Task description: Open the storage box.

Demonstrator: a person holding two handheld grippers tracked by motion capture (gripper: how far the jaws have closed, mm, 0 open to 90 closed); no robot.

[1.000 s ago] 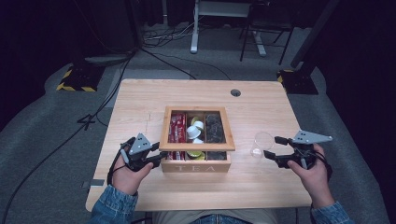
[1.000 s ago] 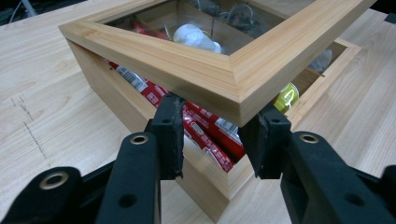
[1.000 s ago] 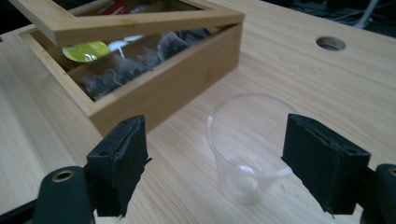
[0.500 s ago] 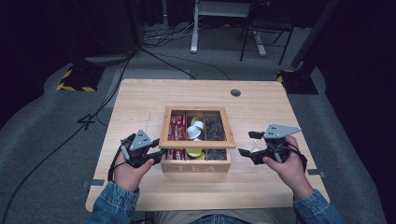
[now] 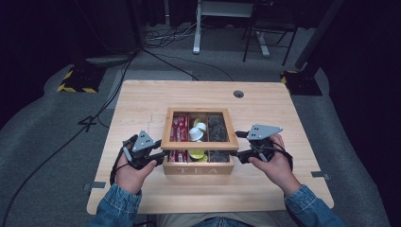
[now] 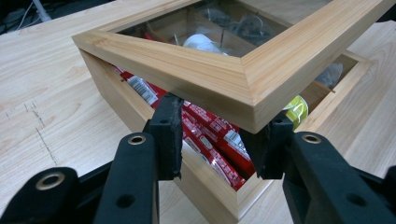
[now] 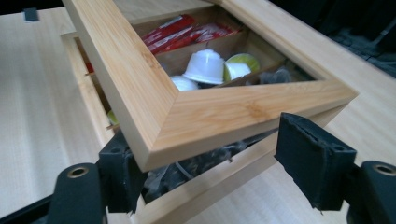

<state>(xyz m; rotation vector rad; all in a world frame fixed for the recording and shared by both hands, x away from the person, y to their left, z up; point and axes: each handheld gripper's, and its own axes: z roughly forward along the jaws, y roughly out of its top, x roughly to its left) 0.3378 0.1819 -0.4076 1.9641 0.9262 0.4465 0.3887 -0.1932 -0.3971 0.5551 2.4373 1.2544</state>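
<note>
High view puts your tea box [image 5: 198, 163] near the tabletop's front edge, its glass-paned lid [image 5: 200, 144] raised at the front. Your left gripper [image 6: 217, 140] clamps the lid's front left corner between its pads. Your right gripper [image 7: 224, 168] has just been narrowing around the front right corner, one pad clear of the wood.

Pale wood box [image 5: 198, 168] lettered "TEA", glass-paned lid [image 5: 200, 144]; red sachets [image 5: 179, 128], white pods [image 5: 196, 134], yellow-green pod [image 5: 197, 154]; black hand-held grippers [image 5: 158, 157] [image 5: 240, 145]; blond table [image 5: 142, 101]; blue denim sleeves [image 5: 113, 208].
</note>
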